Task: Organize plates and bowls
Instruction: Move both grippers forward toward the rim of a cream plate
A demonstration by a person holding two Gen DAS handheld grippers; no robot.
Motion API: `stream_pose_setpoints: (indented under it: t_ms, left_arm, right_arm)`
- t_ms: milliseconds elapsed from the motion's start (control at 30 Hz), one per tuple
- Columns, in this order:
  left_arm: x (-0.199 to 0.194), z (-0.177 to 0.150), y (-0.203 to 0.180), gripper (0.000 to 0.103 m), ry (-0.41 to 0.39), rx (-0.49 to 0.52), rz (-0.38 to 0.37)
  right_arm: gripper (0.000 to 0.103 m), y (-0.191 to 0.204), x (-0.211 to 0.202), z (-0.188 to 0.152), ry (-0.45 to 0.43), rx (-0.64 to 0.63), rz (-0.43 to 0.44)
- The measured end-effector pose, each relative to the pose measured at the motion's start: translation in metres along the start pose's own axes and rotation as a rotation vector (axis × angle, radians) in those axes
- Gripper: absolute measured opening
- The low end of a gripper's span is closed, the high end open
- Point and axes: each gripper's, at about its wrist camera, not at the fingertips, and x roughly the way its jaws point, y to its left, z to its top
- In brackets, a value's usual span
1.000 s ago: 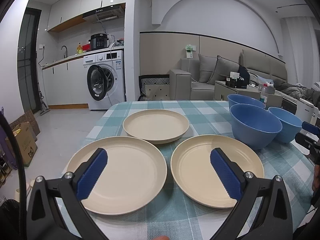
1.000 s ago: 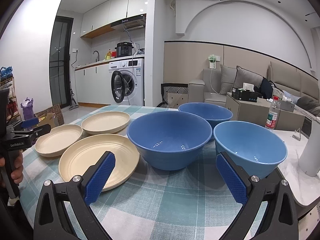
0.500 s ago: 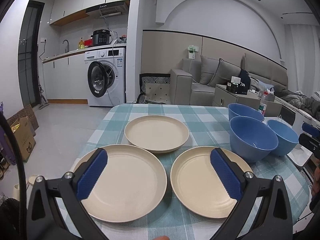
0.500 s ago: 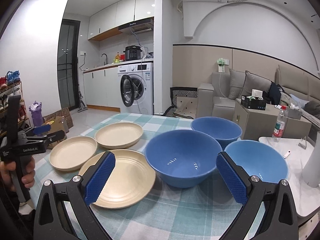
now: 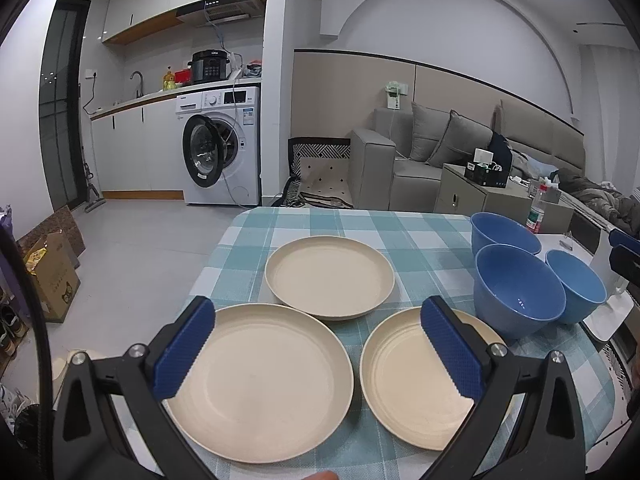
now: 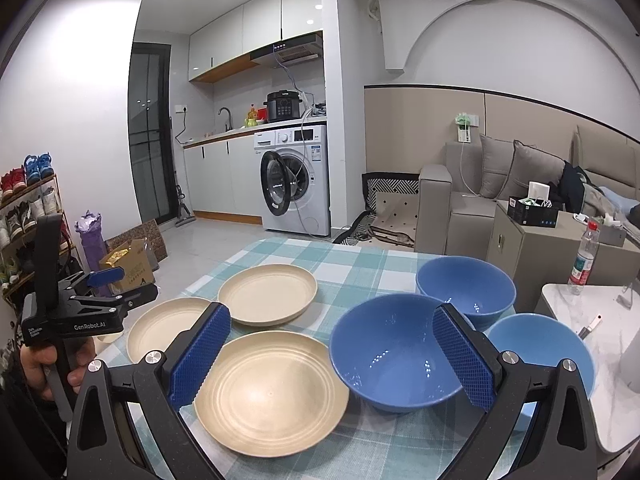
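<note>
Three cream plates lie on the checked tablecloth: a near-left plate [image 5: 260, 384], a near-right plate [image 5: 404, 380] and a far plate [image 5: 330, 276]. To their right stand three blue bowls: the big front bowl [image 5: 516, 292], a back bowl [image 5: 502, 234] and a right bowl [image 5: 578, 284]. My left gripper [image 5: 316, 348] hovers open above the two near plates, holding nothing. My right gripper [image 6: 330, 356] is open and empty over the near-right plate [image 6: 272, 392] and front bowl [image 6: 396, 352]. The right wrist view also shows the left gripper [image 6: 100, 300] in a hand.
The table [image 5: 360, 224] ends close at the left and front. A white side table [image 6: 600, 312] with a bottle [image 6: 582, 260] stands to the right. Beyond are a washing machine [image 5: 220, 148], sofa [image 5: 440, 156] and a cardboard box [image 5: 52, 272] on the floor.
Both grippers have pulled back and risen, so plates and bowls appear smaller and farther. Both stay open and nothing on the table has moved.
</note>
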Motion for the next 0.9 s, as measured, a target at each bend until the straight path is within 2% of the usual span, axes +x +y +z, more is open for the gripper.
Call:
stream_pose_setpoints:
  t_ms: [300,900]
  left_arm:
    - [0.016,0.013,0.008,0.103,0.044,0.012,0.021]
    - [0.057,0.032,0.035,0.103,0.112,-0.034,0.040]
  right_arm:
    - [0.103,0.006,0.031,0.013,0.058,0.022,0.021]
    - [0.103,0.015,0.099,0.036,0.184,0.018,0.042]
